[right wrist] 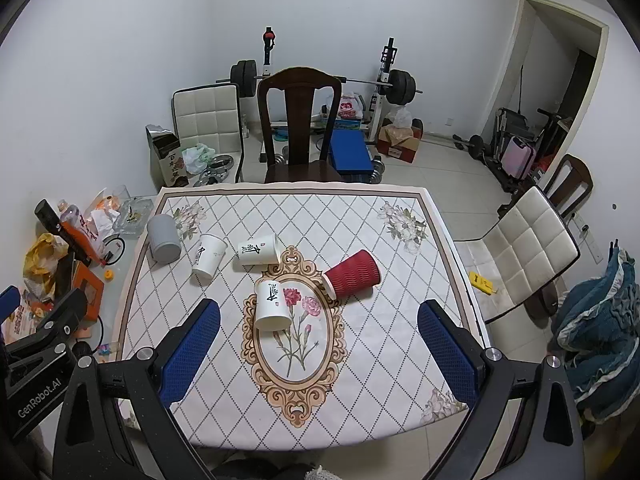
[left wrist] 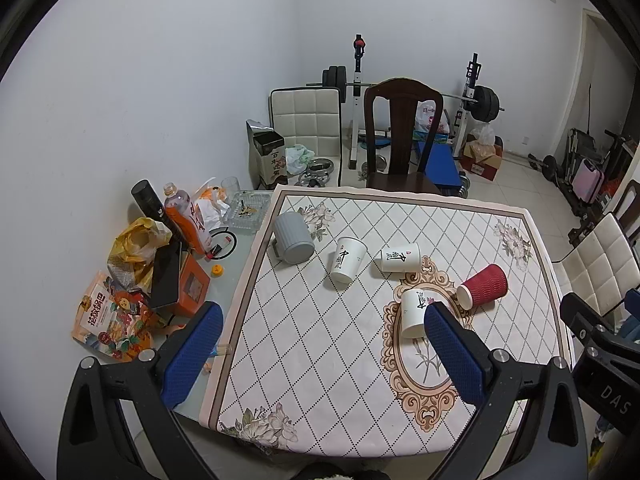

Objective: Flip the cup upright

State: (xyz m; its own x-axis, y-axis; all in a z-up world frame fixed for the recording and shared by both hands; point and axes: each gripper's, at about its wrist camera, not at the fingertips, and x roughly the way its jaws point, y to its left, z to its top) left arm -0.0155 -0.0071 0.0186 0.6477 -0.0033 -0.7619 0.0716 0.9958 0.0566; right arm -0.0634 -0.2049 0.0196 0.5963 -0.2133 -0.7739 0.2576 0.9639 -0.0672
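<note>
Cups lie tipped on worktop (right wrist: 380, 340); both tools, left tool (left wrist: 320, 354) and right tool (right wrist: 320, 350), gape wide, empty. Risk: nearest white cup (right wrist: 272, 304) rolls or crushes under off-centre pinch

Ahead of me the white wall (right wrist: 120, 60) runs bare to the corner. A dark wooden chair (right wrist: 299, 120) faces me across the table (right wrist: 404, 320), which wears a diamond-patterned cloth. Behind the chair stands a barbell rack (right wrist: 320, 80) with black plates, and a blue bench pad (right wrist: 350, 154) below it. A white quilted chair (right wrist: 524, 248) sits to my right on pale floor tiles (right wrist: 448, 168). An open doorway (right wrist: 560, 92) shows a dim room beyond.
</note>
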